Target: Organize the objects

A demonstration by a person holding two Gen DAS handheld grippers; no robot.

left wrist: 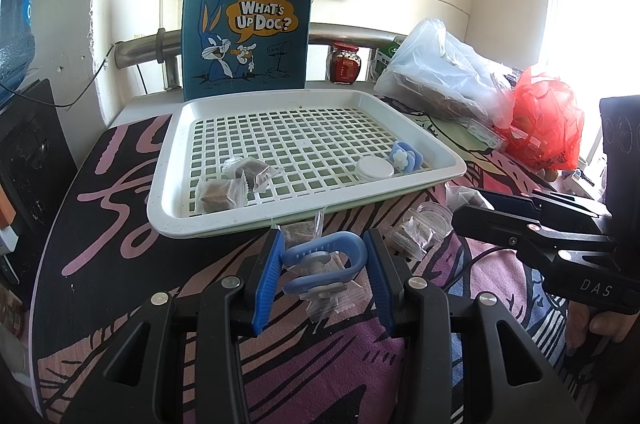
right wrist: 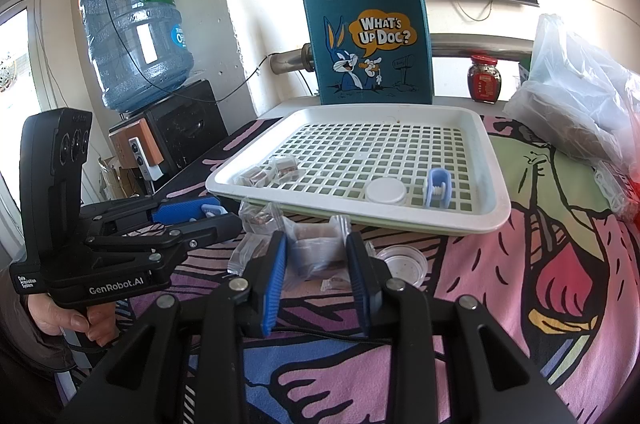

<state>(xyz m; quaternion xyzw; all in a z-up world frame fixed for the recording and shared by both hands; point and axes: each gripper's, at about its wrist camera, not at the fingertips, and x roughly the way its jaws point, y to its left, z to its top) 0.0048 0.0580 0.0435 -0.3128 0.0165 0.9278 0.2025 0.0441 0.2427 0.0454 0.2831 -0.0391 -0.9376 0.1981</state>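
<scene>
My left gripper is shut on a blue U-shaped clip, held low over the patterned cloth just in front of the white grid tray. My right gripper is shut on a clear wrapped snack packet, also just before the tray. Inside the tray lie two wrapped brown snacks, a white round lid and a blue flower clip. The right gripper shows at the right of the left wrist view. In the right wrist view, the left gripper shows at the left.
Loose snack packets and a small clear round dish lie on the cloth by the tray. Behind it stand a teal cartoon tote bag and a red-lidded jar. Plastic bags pile up at the right, a water jug at the left.
</scene>
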